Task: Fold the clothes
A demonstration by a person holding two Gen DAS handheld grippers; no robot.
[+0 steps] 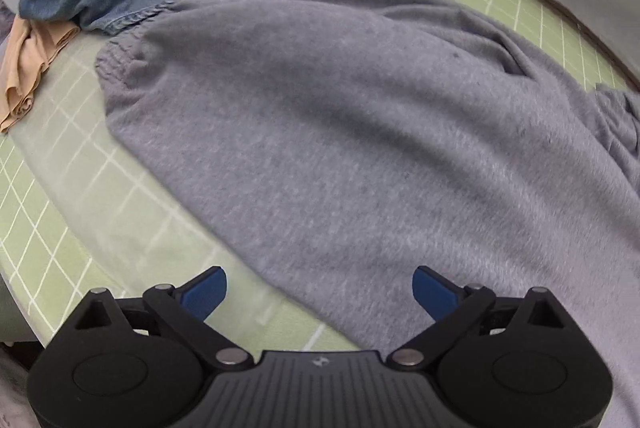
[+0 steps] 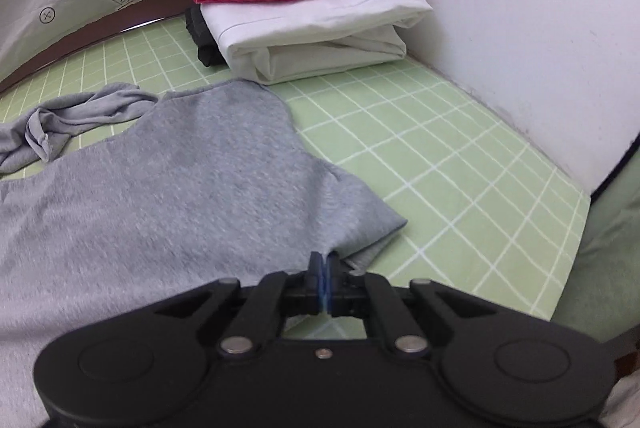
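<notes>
Grey knit garment (image 1: 340, 132) lies spread flat on a green grid-lined sheet (image 2: 460, 168), soft and fuzzy. Right gripper (image 2: 324, 268) is clenched on its lower corner; left gripper (image 1: 319, 292) hovers released, holding nothing. One-sided pulling could likely skew the fold or slip the thin pinched hem. Folded stack (image 2: 316, 12) sits beyond.

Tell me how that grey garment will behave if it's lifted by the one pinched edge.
Probably floppy: the grey garment puckers where the right gripper pinches its edge. It will likely drape and drag over the green grid mat. Its bunched end suggests it will crease easily.
</notes>
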